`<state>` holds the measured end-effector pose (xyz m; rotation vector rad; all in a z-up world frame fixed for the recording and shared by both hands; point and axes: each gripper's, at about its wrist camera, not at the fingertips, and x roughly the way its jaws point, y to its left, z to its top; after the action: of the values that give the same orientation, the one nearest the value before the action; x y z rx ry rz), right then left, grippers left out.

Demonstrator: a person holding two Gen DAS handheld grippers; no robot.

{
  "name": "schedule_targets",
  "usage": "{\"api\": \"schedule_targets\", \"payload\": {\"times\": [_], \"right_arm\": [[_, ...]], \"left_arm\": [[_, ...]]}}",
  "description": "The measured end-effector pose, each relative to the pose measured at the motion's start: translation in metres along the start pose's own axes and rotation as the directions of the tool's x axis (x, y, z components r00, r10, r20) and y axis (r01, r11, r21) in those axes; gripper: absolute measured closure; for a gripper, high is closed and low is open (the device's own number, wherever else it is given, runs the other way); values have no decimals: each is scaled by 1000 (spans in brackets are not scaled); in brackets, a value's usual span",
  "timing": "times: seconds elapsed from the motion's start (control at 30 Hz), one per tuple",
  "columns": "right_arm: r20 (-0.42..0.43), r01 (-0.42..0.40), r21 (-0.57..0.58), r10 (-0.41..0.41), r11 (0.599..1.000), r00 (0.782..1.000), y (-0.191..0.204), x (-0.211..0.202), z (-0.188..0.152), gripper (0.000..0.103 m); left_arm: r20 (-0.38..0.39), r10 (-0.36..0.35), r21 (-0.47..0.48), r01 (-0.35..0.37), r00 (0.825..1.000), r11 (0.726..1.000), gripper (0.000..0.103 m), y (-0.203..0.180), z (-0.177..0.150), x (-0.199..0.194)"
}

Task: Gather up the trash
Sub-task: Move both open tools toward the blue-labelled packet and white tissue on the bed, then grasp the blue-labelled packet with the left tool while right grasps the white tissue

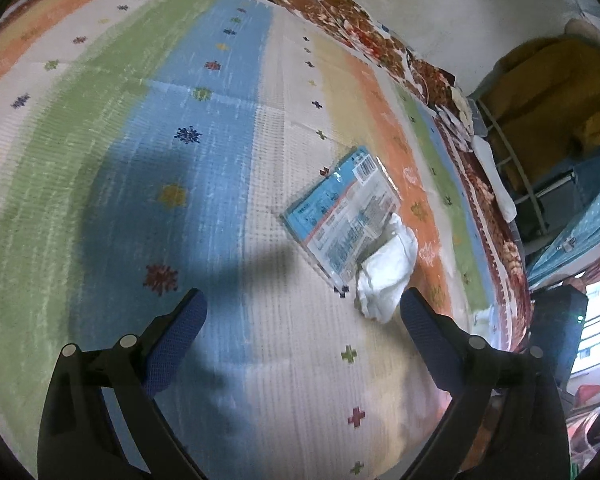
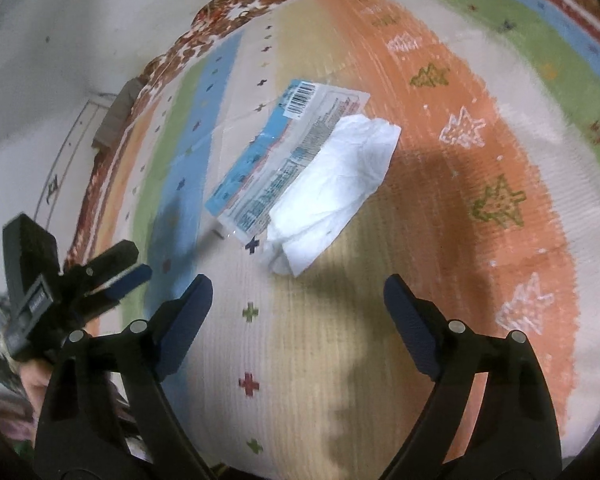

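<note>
While both tongs hang above the striped rug (image 2: 332, 360) with their jaws spread wide and nothing between them, the trash lies just ahead: 1 flat printed wrapper (image 2: 276, 152) and 1 white tissue (image 2: 332, 184) whose edge overlaps the wrapper's long side. In the left wrist view the wrapper (image 1: 340, 212) sits ahead and to the right of centre, with the tissue (image 1: 388, 276) at its near corner, close to the right-hand finger.

The right tongs (image 2: 298, 292) are better placed, I judge, since the tissue's crumpled near end points almost at their gap. The left tongs (image 1: 304, 304) would have to swing right to line up; they also show at the left edge of the right view (image 2: 120, 276), low over the rug.

Taking the tissue first seems wise. It is soft and bunched, so 1 finger on each side of the raised folds at the near end should catch it; pinching there also keeps the fingers off the rug's weave. The wrapper is the harder piece: it lies flat, looks slick, and offers no raised edge I can make out, though motion blur leaves that uncertain. A low, slanted approach that slips 1 finger under a corner is likely to work better than a straight descent, which may only press it down or skid it along. Lifting the tissue may also drag the wrapper, so a slow rise is advisable.
</note>
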<state>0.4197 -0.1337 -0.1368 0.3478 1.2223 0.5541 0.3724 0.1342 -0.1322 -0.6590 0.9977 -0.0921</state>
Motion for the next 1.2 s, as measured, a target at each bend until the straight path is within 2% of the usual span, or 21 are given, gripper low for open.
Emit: {"api": "schedule_targets", "payload": {"times": [0.27,0.33,0.4,0.53,0.6,0.7,0.77,0.8,0.83,0.87,0.9,0.93,1.1,1.2], "right_arm": [[-32,-60,100,64,993,997,-11,32,11,31],[-26,-98,136,103,986,994,-16,36,13,32],[-22,-117,165,122,979,992,-19,40,15,39],[-26,-95,171,101,981,995,-20,47,20,49],[-27,-82,175,88,981,996,-20,50,22,58],[-31,-57,176,64,983,997,-22,53,24,71],[-35,-36,172,42,984,998,-23,55,26,79],[-36,-35,174,41,984,998,-25,56,27,83],[-39,-30,175,37,984,999,-26,57,28,85],[-43,-25,173,32,985,999,-26,58,30,92],[-46,-24,172,33,985,998,-27,59,31,97],[-48,-26,171,34,985,998,-28,60,32,98],[-50,-15,129,22,992,999,-20,54,35,101],[-36,4,53,-2,999,999,-5,38,34,102]], "left_arm": [[3,-73,-37,73,997,997,18,14,7,28],[4,-97,-42,97,995,994,21,16,8,37],[8,-125,-50,125,992,991,23,19,9,45],[25,-162,-55,163,986,985,32,22,15,53],[26,-167,-55,169,986,984,37,22,20,60],[23,-149,-42,150,989,988,49,18,25,70],[19,-128,-44,128,992,991,63,16,28,73],[15,-114,-46,115,993,992,66,15,29,75],[11,-99,-42,100,995,994,74,15,31,76],[8,-74,-29,75,997,997,80,13,32,77],[-1,-64,-20,64,998,998,95,12,33,79],[-12,-64,-19,64,998,998,103,12,33,81],[-6,-28,14,28,1000,999,103,2,35,63],[13,3,44,-3,1000,999,103,-5,36,41]]}}
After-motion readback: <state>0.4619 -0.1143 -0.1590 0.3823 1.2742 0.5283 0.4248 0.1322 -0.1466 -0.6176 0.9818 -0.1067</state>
